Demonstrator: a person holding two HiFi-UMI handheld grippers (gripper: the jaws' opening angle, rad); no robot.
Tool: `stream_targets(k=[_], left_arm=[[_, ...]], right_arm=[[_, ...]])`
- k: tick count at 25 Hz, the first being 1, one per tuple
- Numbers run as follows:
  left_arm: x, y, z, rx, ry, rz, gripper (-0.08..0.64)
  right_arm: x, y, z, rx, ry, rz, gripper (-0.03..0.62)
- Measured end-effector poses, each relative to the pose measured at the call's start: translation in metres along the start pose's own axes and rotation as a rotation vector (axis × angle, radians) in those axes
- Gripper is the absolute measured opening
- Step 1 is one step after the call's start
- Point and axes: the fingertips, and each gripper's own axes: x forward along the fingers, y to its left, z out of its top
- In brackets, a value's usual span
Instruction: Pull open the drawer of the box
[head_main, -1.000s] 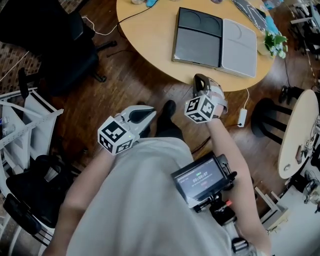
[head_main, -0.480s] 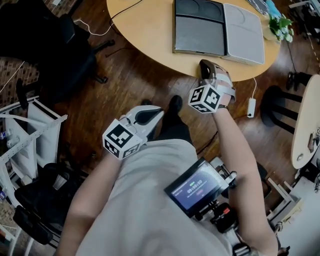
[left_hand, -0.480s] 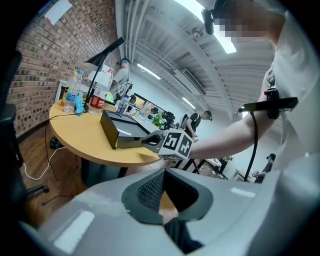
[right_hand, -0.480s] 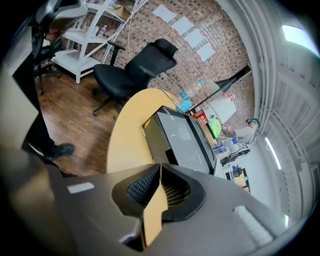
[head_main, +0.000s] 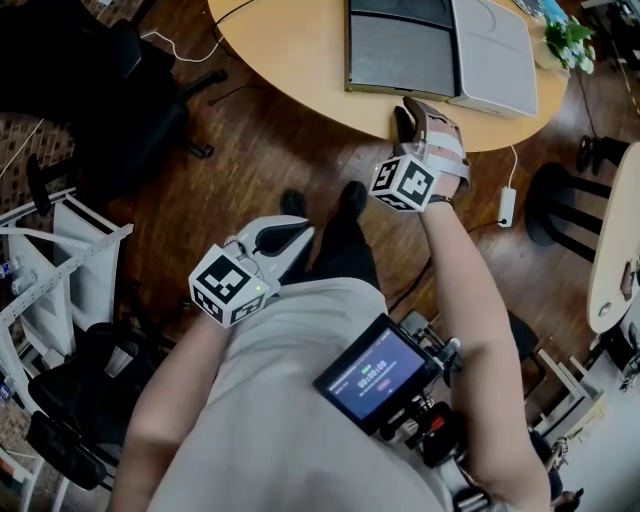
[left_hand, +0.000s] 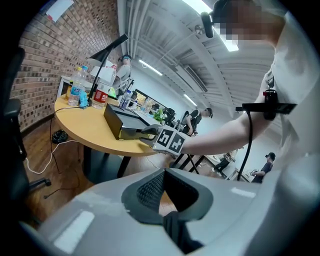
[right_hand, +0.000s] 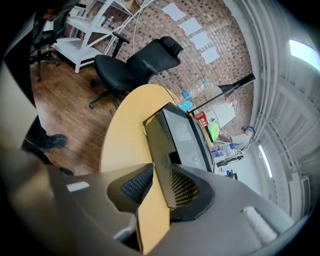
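The jaws of the right gripper (head_main: 413, 112) have just been spreading and now stand apart, pinching nothing, at the near edge of the table (head_main: 290, 50) just before the box (head_main: 400, 60) (which looks fully closed), so grasping seems next.

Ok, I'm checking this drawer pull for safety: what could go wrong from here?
The right tongs have just been opening, with a front corner of the box and the edge of the table between them, ungripped; closing there may grab the wrong part. Nothing braces the box: the left tongs hang by the person's torso, so a pull could drag the whole box toward that edge.
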Motion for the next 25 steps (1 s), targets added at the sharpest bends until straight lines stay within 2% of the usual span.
stream_targets(k=[16,25], left_arm=[[-0.012,0.006,-0.010,-0.010,0.011,0.018,0.006],[-0.007,0.004,-0.007,-0.021,0.014,0.014,0.006]], right_arm=[[0.018,-0.005,0.002,-0.088,0.026,-0.047,0.100],[0.022,-0.001,0.005,-0.274,0.056,-0.102,0.096]])
